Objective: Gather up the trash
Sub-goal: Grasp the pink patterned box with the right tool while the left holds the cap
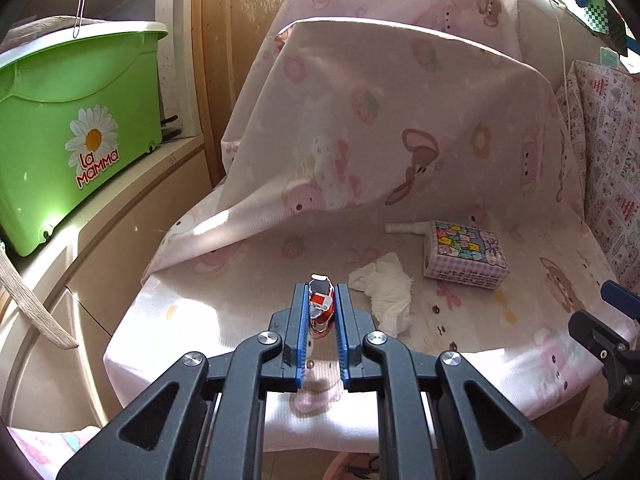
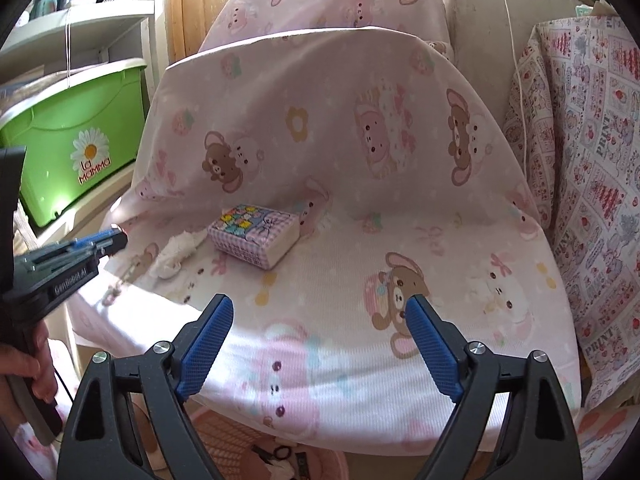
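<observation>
We have the first piece of trash in hand: the left hand-held gripper (image 1: 321, 300), low in the middle of the left wrist view, is pinched narrow on a small crumpled red-and-white foil wrapper (image 1: 321, 302), which stands between its blue pads above the seat of the armchair draped in a pink cartoon-print sheet (image 1: 400, 120). Just to the right of it in that view lies a crumpled white tissue (image 1: 384, 288), and beyond that a small white tube-like scrap (image 1: 404, 229) beside a lilac checked tissue packet with a cartoon print (image 1: 466, 255). The right hand-held gripper (image 2: 320, 312) hangs wide and empty over the lower middle of its own view, well short of the tissue at centre left. At the bottom edge of the right wrist view we glimpse a pink woven basket (image 2: 224, 440) under the seat front; we judge it the likely bin. Next, we reckon, the wrapper goes there, while the right hand-held gripper needs to swing left and down onto the tissue.
</observation>
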The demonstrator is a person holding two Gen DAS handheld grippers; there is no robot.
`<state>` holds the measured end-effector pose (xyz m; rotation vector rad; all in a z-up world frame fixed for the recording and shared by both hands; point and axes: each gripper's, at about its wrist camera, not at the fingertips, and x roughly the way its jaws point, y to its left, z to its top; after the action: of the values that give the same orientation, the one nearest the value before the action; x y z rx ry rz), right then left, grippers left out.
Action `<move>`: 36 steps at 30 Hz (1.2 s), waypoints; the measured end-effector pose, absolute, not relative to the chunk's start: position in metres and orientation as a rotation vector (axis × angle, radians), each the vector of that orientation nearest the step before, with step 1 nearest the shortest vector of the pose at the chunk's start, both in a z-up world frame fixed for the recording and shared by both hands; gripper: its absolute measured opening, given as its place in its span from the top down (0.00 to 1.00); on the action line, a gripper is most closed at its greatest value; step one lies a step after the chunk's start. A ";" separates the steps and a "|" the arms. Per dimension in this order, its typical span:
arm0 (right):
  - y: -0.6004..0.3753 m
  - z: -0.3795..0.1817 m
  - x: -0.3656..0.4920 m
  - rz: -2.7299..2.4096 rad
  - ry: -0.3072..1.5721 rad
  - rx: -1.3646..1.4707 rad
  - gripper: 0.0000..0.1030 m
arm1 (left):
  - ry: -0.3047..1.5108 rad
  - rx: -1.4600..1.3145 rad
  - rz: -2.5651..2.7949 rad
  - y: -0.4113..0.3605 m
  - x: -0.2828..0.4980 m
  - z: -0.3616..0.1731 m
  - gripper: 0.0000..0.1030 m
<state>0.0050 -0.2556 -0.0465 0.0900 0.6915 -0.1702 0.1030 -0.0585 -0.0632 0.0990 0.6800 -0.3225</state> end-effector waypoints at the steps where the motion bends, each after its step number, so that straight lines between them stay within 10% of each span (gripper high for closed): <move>1: -0.256 -0.044 0.008 -0.166 0.689 0.099 0.13 | 0.689 0.095 -0.326 -0.059 0.103 -0.064 0.89; 31: -0.249 -0.059 0.177 0.182 0.937 0.021 0.07 | 0.812 0.191 -0.292 -0.064 0.108 -0.089 0.89; 36: -0.249 -0.065 0.181 0.287 0.974 0.061 0.17 | 0.801 0.199 -0.289 -0.065 0.106 -0.090 0.89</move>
<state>0.1811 -0.2491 -0.0652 0.0614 0.9738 0.2868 0.1062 -0.0648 -0.0903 0.1991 0.8014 -0.2888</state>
